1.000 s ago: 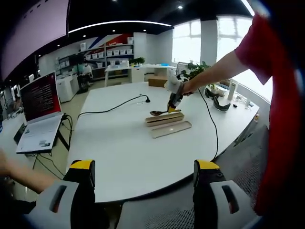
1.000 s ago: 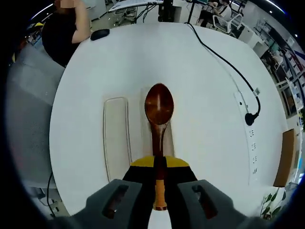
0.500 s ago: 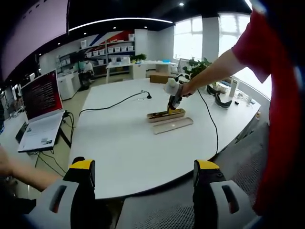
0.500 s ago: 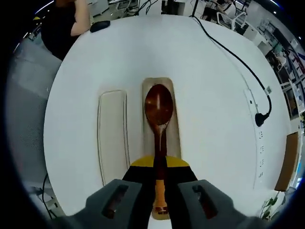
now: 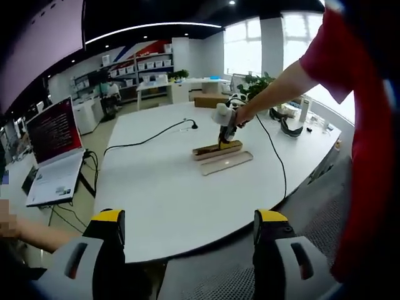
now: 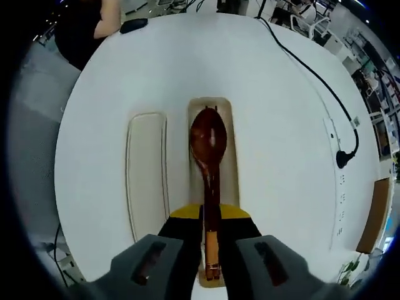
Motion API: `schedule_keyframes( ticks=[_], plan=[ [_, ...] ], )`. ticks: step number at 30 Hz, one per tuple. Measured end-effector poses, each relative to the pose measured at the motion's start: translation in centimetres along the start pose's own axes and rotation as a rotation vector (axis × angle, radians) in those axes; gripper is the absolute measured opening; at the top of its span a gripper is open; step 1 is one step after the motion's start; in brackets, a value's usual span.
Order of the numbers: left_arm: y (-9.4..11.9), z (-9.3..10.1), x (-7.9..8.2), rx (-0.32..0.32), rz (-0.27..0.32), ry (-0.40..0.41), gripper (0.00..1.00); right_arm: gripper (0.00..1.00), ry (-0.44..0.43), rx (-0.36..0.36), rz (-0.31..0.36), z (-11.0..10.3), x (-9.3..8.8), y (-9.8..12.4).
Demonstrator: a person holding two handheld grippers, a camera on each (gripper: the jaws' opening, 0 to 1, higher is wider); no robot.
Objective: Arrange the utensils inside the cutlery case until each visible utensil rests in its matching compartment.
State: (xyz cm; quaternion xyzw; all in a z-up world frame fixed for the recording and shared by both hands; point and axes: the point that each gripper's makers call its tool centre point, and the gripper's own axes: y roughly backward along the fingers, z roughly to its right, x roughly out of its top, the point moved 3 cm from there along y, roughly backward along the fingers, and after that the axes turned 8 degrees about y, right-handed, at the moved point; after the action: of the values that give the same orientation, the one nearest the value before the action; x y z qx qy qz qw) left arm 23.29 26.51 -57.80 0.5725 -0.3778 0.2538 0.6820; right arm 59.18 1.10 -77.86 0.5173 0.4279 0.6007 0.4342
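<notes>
A dark wooden spoon (image 6: 209,147) lies lengthwise in the open wooden cutlery case (image 6: 230,169), bowl toward the far end. My right gripper (image 6: 210,234) is shut on the spoon's handle near the case's near end. The case's pale lid (image 6: 145,175) lies flat beside it on the left. In the left gripper view, the case (image 5: 209,150) and lid (image 5: 226,164) sit mid-table, with the right gripper (image 5: 224,139) held down onto the case by a hand. My left gripper (image 5: 187,232) hangs open off the table's near edge, nothing between its fingers.
A round white table (image 5: 162,187) carries a black cable (image 6: 312,75) and a power strip (image 6: 342,181). A laptop (image 5: 55,150) stands on a side desk at the left. A person in black (image 6: 81,25) sits at the far edge beside a mouse (image 6: 134,25).
The right gripper has brought the spoon down from above the table into the case, where it now rests. The left gripper has barely moved.
</notes>
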Motion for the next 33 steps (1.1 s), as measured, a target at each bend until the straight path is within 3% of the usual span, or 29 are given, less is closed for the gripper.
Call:
schedule_keyframes(
  ticks=[11, 18, 25, 27, 33],
  plan=[
    [0.3, 0.4, 1.8, -0.037, 0.045, -0.054, 0.87, 0.1, -0.073, -0.084, 0.06, -0.6, 0.9, 3.0],
    [0.4, 0.6, 2.3, -0.064, 0.085, -0.055, 0.87, 0.17, -0.18, -0.115, 0.072, -1.9, -0.1, 4.1],
    [0.4, 0.4, 3.6, -0.092, 0.155, 0.047, 0.91, 0.24, -0.281, -0.181, 0.111, -2.8, -1.4, 5.3],
    [0.4, 0.5, 3.6, -0.097, 0.156, 0.044, 0.92, 0.27, -0.289, -0.193, 0.114, -4.1, -1.2, 6.0],
    [0.0, 0.5, 2.8, -0.127, 0.111, -0.08, 0.89, 0.32, -0.326, -0.222, 0.148, -7.6, -0.7, 8.1]
  ],
)
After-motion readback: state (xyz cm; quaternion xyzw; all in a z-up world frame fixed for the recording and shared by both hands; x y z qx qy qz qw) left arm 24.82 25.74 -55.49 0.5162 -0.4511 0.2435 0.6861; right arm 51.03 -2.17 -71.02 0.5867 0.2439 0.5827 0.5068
